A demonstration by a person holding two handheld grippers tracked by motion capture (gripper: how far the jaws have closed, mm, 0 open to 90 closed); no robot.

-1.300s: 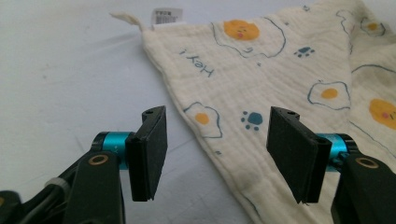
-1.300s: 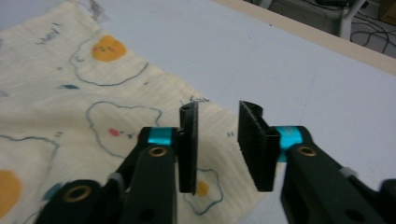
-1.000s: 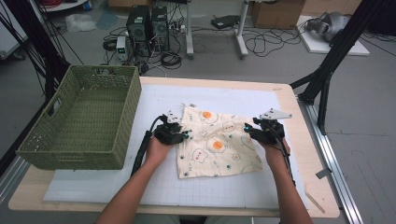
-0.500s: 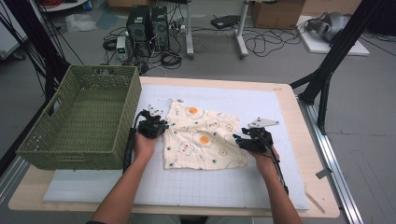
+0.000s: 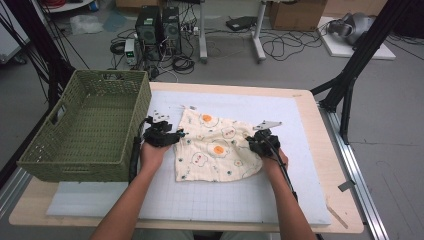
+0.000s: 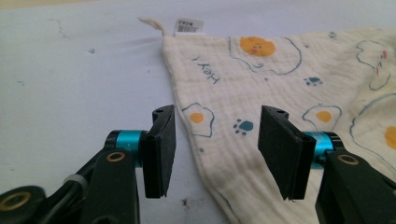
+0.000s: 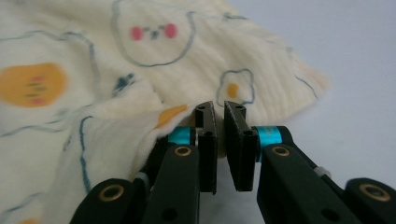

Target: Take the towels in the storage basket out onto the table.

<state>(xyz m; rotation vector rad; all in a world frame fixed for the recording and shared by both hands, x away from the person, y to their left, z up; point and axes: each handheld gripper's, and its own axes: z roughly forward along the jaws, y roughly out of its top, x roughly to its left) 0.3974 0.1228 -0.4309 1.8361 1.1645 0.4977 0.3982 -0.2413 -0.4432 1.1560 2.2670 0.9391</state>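
Observation:
A cream cloth [image 5: 215, 147] printed with fried eggs lies spread on the white mat [image 5: 225, 195]. My left gripper [image 5: 177, 135] sits at the cloth's left edge, beside the basket. In the left gripper view this gripper [image 6: 215, 144] is open; its jaws have just been opening, and the cloth's edge [image 6: 280, 70] lies loose under the gap. A small label [image 6: 189, 25] marks the far corner. My right gripper [image 5: 250, 142] is at the cloth's right edge. Its jaws [image 7: 219, 140] have just been closing and now pinch a raised fold of the cloth [image 7: 116, 70].
A green woven basket [image 5: 90, 120] stands on the table's left, close to my left hand. The mat has bare room in front of and to the right of the cloth. Cables and equipment lie on the floor beyond the table.
Both hands and the cloth have shifted left toward the basket. The left jaws have opened off the cloth's edge. The right gripper has dropped onto the right edge and closed.

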